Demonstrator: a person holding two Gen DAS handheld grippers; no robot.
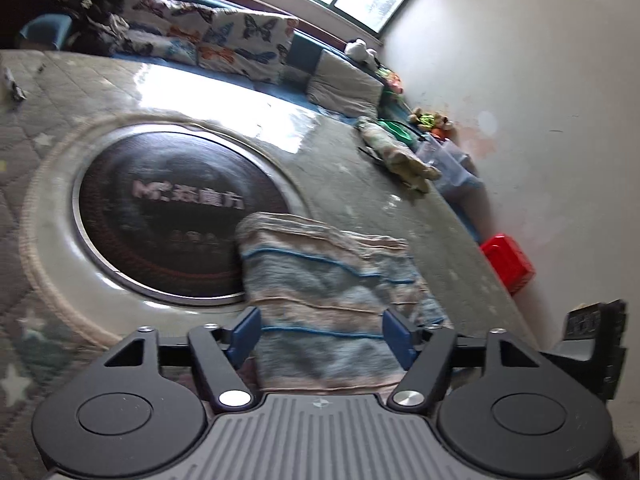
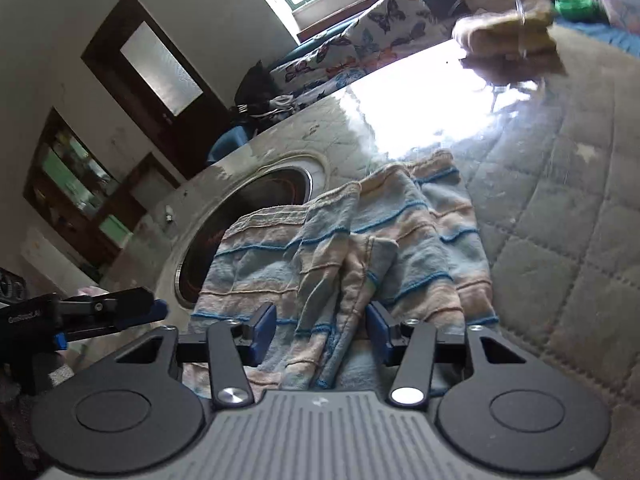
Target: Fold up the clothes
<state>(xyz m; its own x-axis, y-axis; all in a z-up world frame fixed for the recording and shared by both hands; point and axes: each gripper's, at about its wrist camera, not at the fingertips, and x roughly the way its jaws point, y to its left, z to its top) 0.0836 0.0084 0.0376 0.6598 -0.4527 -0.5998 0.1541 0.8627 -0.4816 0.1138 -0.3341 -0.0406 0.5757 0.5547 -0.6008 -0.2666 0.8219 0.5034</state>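
Now we have the striped cloth (image 1: 328, 292) lying rumpled on the quilted table cover (image 1: 48, 152), half over the dark round inset (image 1: 168, 216). Our left gripper (image 1: 320, 336) stands wide apart, pads clear of the fabric. Our right gripper (image 2: 320, 328) sits part open around a raised fold, apparently not pinching, probably lining up 1 more fold.

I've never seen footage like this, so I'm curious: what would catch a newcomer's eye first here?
Probably the striped blue and beige cloth, lying crumpled on the quilted surface right in front of both grippers. Next comes the big dark round disc with pale lettering, set into that surface just behind the cloth. Then the black left gripper with blue pads, its jaws spread on either side of the cloth.
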